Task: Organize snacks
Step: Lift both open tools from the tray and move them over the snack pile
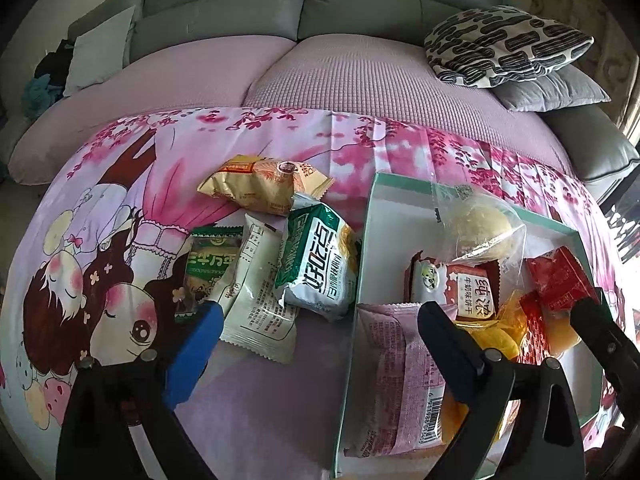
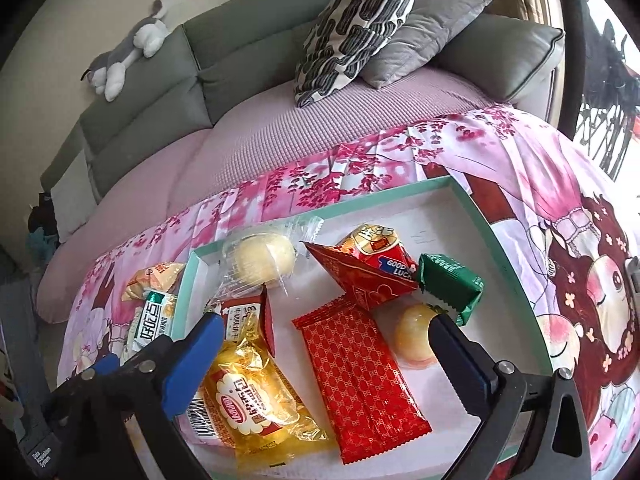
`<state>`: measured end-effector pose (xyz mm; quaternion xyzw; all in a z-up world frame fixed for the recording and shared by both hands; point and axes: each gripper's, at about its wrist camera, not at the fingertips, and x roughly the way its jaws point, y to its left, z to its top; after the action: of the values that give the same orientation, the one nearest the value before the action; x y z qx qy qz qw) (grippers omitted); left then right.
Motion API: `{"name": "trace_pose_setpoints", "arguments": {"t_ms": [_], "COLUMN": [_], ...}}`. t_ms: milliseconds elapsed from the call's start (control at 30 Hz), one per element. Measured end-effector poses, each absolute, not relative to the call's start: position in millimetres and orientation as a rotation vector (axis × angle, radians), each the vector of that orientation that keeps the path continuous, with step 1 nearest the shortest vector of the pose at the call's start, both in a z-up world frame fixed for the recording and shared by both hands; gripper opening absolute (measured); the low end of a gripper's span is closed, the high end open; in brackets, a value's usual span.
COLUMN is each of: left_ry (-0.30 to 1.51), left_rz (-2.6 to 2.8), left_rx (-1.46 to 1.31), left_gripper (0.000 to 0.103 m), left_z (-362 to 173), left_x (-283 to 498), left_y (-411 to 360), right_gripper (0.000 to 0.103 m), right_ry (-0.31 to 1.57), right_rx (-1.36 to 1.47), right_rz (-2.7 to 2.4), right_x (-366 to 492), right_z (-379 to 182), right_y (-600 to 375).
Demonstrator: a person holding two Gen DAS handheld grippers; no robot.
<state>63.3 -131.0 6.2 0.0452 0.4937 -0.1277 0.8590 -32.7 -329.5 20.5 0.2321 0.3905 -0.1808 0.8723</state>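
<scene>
Behind the pink cartoon cloth (image 1: 120,184) sits a grey sofa. From the left wrist, the left gripper (image 1: 316,316) hangs released, nothing between its jaws, above loose packets: the white packet (image 1: 260,300) and green-white packet (image 1: 320,256) lie just outside the tray (image 1: 370,216). A centred, square grasp would suit. From the right wrist, the right gripper (image 2: 324,332) is released over the patterned red packet (image 2: 360,380) inside the tray.

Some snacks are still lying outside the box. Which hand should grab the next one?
Probably the left. The left gripper is open right over the loose white packet and green-white packet on the cloth, while the right gripper is over the box.
</scene>
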Motion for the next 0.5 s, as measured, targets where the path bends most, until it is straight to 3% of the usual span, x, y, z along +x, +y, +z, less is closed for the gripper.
{"name": "trace_pose_setpoints", "arguments": {"t_ms": [500], "left_ry": [1.012], "left_rz": [-0.368], "left_rx": [0.010], "left_gripper": [0.098], "left_z": [18.2], "left_x": [65.8], "left_y": [-112.1], "right_gripper": [0.103], "right_ry": [0.771], "right_rx": [0.477], "right_rz": [-0.351], "right_x": [-30.2], "right_z": [31.8], "right_y": [-312.2]}}
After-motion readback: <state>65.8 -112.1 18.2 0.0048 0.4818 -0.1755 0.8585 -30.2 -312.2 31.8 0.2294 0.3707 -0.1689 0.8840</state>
